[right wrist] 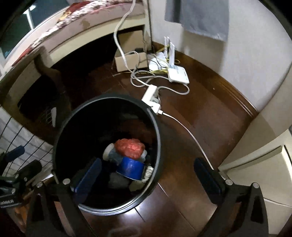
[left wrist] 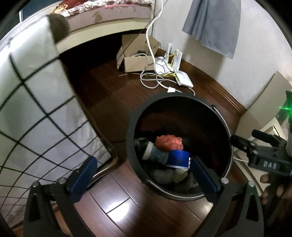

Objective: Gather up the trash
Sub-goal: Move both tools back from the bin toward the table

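Observation:
A black round trash bin stands on the dark wood floor. Inside it lie a crumpled red bag, a blue cup, a paper cup and grey wads. My left gripper is open and empty, above the bin's near-left rim. My right gripper is open and empty, above the bin's near-right rim. The right gripper shows in the left wrist view at the right edge; the left gripper shows in the right wrist view at the left edge.
A white checked cloth hangs at the left. A cardboard box, white routers, a power strip and tangled cables lie by the far wall. A bed stands behind. White furniture stands at the right.

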### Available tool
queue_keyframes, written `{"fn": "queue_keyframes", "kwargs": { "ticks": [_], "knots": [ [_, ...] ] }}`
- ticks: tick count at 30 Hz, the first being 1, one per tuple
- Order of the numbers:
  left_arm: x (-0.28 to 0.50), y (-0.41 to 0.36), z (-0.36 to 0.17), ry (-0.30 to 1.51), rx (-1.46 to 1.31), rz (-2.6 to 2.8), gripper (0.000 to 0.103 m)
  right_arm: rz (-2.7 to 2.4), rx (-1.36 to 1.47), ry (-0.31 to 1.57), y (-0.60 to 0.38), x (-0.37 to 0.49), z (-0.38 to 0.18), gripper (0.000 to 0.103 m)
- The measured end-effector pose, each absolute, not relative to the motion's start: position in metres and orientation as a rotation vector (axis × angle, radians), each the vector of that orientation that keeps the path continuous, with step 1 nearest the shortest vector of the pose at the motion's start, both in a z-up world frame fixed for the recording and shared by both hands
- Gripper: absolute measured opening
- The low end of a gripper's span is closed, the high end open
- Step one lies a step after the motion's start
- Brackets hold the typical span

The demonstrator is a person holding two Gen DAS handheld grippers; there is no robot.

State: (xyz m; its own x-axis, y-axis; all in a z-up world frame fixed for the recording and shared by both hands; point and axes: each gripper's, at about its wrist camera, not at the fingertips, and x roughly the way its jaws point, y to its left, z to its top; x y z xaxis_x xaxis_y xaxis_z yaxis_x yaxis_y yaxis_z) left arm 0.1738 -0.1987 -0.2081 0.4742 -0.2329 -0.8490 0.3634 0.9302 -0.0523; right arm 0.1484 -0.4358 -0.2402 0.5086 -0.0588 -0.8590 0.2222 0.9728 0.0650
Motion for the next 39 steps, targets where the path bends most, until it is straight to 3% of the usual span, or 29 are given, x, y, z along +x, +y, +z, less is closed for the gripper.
{"fn": "queue_keyframes", "kwargs": {
  "ticks": [23, 39],
  "knots": [
    [0.133, -0.086, -0.128, 0.833, 0.021, -0.210, 0.102, -0.075, 0.172, 0.877, -0.333, 0.124, -0.176, 0.102],
    [0.124, 0.062, -0.074, 0.707, -0.078, 0.064, 0.102, 0.182, 0.080, 0.720, -0.195, 0.167, -0.087, 0.102]
  ]
}}
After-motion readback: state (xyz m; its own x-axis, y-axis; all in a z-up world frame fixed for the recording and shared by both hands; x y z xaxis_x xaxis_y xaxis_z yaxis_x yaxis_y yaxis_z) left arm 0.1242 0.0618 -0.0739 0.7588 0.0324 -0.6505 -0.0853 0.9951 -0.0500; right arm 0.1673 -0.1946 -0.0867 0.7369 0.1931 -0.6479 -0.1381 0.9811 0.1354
